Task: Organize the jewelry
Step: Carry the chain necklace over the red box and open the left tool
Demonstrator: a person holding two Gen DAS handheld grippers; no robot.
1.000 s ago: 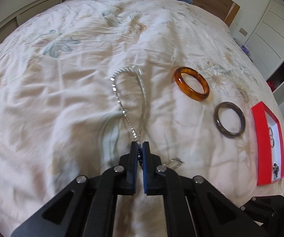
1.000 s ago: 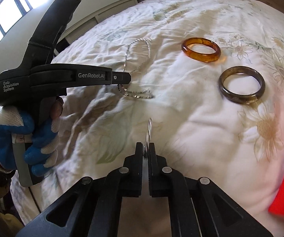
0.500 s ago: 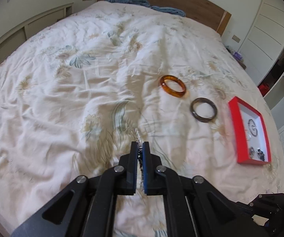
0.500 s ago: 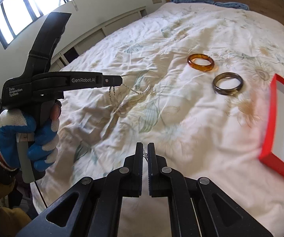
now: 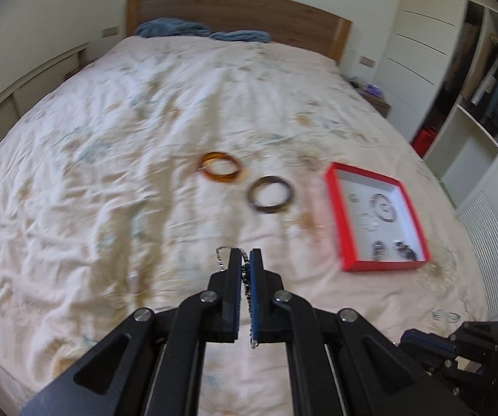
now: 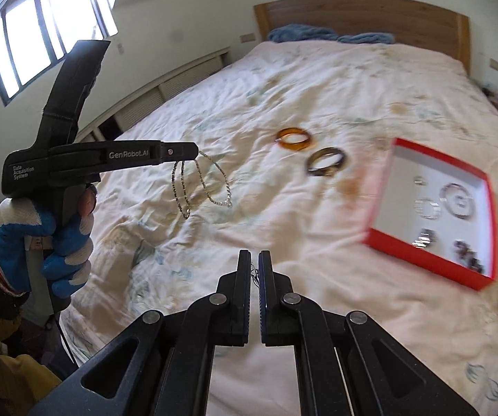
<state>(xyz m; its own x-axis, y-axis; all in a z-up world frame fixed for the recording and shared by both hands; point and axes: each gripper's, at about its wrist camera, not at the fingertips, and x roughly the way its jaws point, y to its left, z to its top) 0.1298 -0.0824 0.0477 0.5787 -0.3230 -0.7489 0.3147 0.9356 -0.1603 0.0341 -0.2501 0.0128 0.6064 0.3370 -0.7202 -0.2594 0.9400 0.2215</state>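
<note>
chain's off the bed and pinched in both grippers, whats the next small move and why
Probably carry the silver chain over toward the red box. The left gripper and right gripper both pinch it, its loops hang free, and the box lies open.

A bed (image 5: pixel 110 173) with a creased floral cover fills the view. Blue cloth (image 5: pixel 176 29) lies at the wooden headboard (image 5: pixel 249 10). A window (image 6: pixel 37 45) is on the left, white cupboards (image 5: pixel 422 52) on the right.
</note>
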